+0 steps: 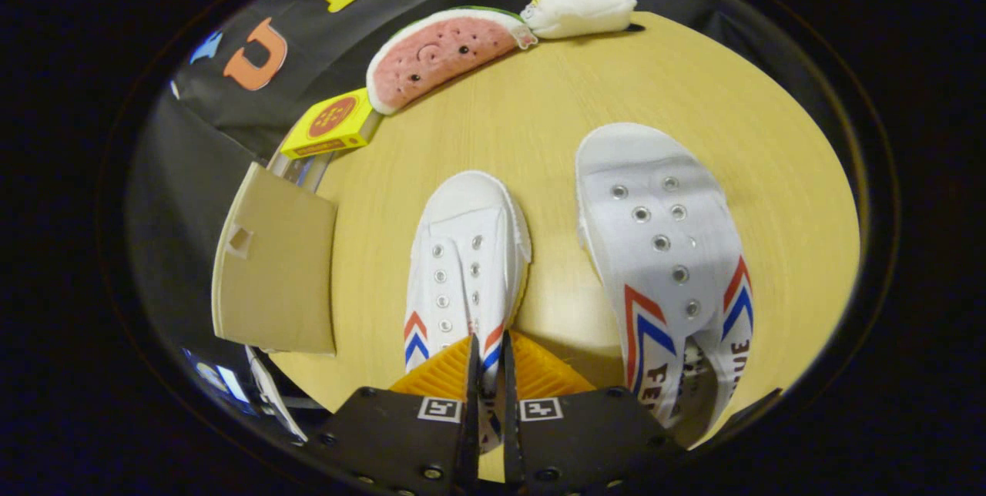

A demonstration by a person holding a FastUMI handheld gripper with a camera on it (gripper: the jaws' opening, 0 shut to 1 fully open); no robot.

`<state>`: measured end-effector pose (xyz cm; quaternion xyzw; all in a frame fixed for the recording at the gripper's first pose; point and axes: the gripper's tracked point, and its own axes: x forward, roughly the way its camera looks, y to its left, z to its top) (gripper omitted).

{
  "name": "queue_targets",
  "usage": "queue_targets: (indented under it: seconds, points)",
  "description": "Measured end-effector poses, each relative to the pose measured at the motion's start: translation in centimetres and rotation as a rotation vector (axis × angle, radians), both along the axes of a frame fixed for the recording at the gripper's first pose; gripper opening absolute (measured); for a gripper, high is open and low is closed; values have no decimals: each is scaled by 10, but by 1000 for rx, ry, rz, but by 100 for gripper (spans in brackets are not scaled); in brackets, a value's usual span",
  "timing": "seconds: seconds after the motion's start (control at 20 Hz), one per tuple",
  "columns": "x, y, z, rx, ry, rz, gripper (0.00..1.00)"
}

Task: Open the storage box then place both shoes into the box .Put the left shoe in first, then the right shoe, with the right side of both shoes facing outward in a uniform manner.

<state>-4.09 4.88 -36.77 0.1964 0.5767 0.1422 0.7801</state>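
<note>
Two white canvas shoes with red and blue chevrons lie on the round wooden table (539,111), toes pointing away from me. My gripper (489,343) is shut on the left-hand shoe (462,249): both fingers pinch the right side wall by its opening. Just right of the fingers lies the other shoe (662,249), larger in view and apart from them. Left of the held shoe, at the table's edge, is the storage box's tan flap (273,265), standing open. The box's inside is hidden.
Beyond the shoes, along the table's far edge, lie a watermelon-slice plush (439,53), a white plush (578,9) and a small yellow carton (327,125). Bare tabletop lies between the shoes and these items.
</note>
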Motion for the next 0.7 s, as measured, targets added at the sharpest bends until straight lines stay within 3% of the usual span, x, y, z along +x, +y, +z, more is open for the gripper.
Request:
queue_targets:
  seconds: [0.05, 0.4, 0.7]
  points:
    - [-1, 2, -1, 13, 23, -18, 3]
    - [-10, 19, 34, 57, -5, -56, 2]
    - [-9, 54, 115, 61, -90, -82, 2]
